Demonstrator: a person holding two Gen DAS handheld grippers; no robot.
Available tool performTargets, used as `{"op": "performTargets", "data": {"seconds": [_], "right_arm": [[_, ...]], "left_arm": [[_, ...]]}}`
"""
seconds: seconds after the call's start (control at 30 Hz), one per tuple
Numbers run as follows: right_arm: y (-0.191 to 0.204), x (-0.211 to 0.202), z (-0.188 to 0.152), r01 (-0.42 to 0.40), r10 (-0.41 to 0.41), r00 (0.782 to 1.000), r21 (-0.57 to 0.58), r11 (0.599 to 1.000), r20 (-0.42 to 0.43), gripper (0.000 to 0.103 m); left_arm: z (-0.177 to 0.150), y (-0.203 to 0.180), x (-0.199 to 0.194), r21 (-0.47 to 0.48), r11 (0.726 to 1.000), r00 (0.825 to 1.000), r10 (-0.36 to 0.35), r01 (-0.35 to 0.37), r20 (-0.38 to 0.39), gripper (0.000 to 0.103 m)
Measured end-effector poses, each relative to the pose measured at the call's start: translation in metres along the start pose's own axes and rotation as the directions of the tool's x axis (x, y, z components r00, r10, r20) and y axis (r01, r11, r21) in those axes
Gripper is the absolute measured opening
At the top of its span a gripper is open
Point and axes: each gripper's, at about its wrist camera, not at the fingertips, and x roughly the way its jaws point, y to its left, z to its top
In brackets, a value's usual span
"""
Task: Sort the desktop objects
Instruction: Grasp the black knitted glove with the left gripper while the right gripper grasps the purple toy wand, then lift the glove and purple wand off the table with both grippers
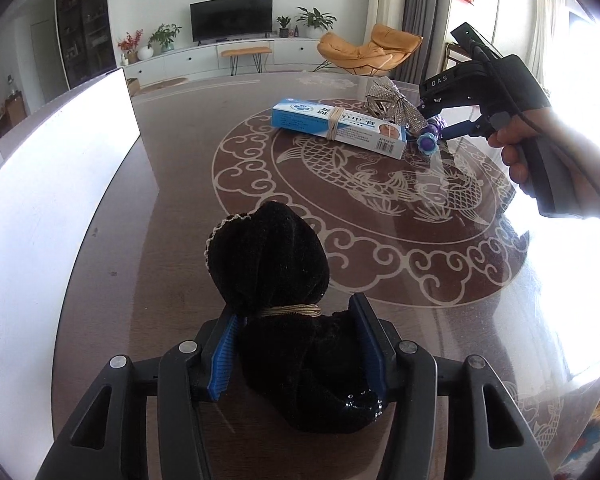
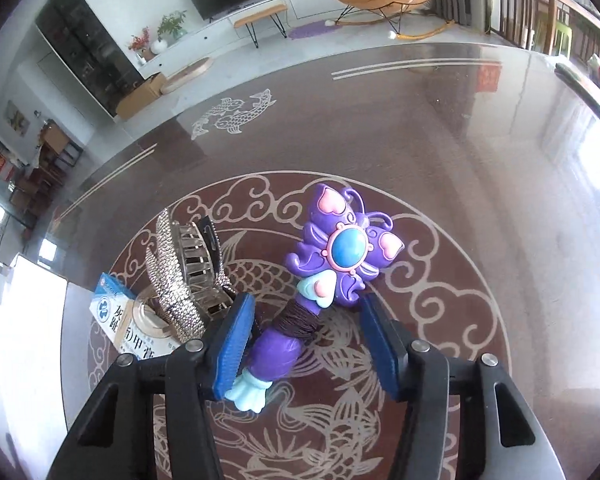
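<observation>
Desktop objects lie spread on a glossy brown surface (image 1: 180, 184) patterned with pale fish and cloud scrolls. At far left stands a plain white box (image 1: 60, 168), its wall facing the camera. Just right of it, nearest the viewer, the left claw (image 1: 296, 354) is clamped on a black fabric pouch (image 1: 268, 256) tied at the neck with a tan cord; both blue pads press into the cloth below the cord. The pouch looks soft and light, likely to sag and fold, so a hold near the tied neck seems the firmest. Further back, near the middle, a blue and white carton (image 1: 336, 126) lies flat with a rubber band around it; it appears stiff, light and easy to take across its narrow sides. Touching its far side rests a rhinestone hair clip (image 1: 388, 106), hard, knobbly and probably slippery. At right, a hand (image 1: 512, 148) holds the right claw (image 2: 304, 344) over a purple toy wand (image 2: 336, 256) with a flower head and blue gem. Its jaws stand apart around the thread-wrapped handle: the left pad lies against it, the right pad is clear. Rigid plastic, the wand is probably best gripped at that wrapped section.
</observation>
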Motion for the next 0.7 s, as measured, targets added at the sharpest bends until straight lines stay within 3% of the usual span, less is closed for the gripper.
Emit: {"op": "performTargets", "data": {"seconds": [0.1, 0.13, 0.17, 0.33, 0.4, 0.43, 0.7], "right_arm": [[0.004, 0.001, 0.001, 0.053, -0.052, 0.998, -0.041, 0.998, 0.019, 0.052], [0.004, 0.001, -0.001, 0.08, -0.079, 0.997, -0.07, 0.994, 0.024, 0.043], [0.005, 0.0, -0.003, 0.094, -0.091, 0.995, -0.104, 0.99, 0.033, 0.042], [-0.002, -0.005, -0.013, 0.08, -0.071, 0.996, -0.183, 0.98, 0.055, 0.039], [-0.007, -0.009, -0.019, 0.07, -0.06, 0.996, -0.194, 0.979, 0.06, 0.032], [-0.008, -0.01, -0.023, 0.06, -0.049, 0.997, -0.204, 0.977, 0.059, 0.023], [-0.018, -0.035, -0.072, 0.043, -0.016, 0.997, -0.349, 0.936, 0.08, 0.023]], "left_arm": [[0.0, 0.0, 0.0, -0.001, 1.0, 1.0, -0.001, 0.001, 0.0, 0.054], [0.0, 0.0, -0.001, -0.001, 1.0, 1.0, -0.001, 0.001, 0.001, 0.054], [-0.001, 0.0, -0.001, -0.001, 1.0, 1.0, -0.001, 0.001, 0.001, 0.054], [0.0, 0.0, -0.002, -0.002, 1.0, 1.0, -0.002, 0.002, 0.001, 0.054], [0.0, 0.0, -0.002, -0.001, 1.0, 1.0, -0.002, 0.002, 0.001, 0.054], [0.0, 0.0, -0.001, -0.001, 1.0, 1.0, -0.002, 0.002, 0.001, 0.054], [0.0, 0.0, -0.001, -0.001, 1.0, 1.0, -0.002, 0.002, 0.001, 0.054]]}}
